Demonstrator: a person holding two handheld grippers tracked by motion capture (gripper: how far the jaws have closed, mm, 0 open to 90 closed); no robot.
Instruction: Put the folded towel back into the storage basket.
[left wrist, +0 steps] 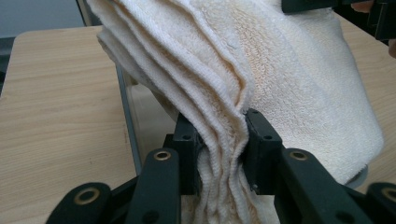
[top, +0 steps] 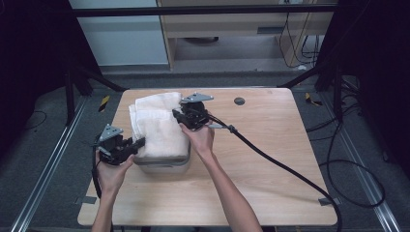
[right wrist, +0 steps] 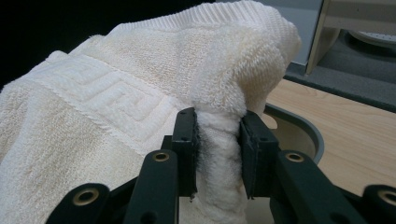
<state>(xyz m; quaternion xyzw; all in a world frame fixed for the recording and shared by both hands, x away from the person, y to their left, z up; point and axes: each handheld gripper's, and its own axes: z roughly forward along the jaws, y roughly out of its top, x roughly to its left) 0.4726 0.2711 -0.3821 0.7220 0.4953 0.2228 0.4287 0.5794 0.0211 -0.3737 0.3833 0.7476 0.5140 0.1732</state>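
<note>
A folded cream towel [top: 157, 123] hangs over a grey bin [top: 164, 166] on the wooden table. My left gripper [top: 140, 143] is shut on the towel's near left edge; in the left gripper view the layered folds [left wrist: 219, 140] are pinched between its jaws [left wrist: 223, 154]. My right gripper [top: 180, 116] is shut on the towel's right side, above the bin. In the right gripper view a bunched fold [right wrist: 217, 154] is squeezed between the pads, the towel's patterned band [right wrist: 112, 102] spreads to the left, and the bin's grey rim [right wrist: 303, 126] curves behind.
The light wooden table [top: 270, 159] has a round dark grommet [top: 239, 101] near its far edge. A thick black cable [top: 285, 169] runs from my right gripper across the table to the right. Black frame legs and floor cables stand around the table.
</note>
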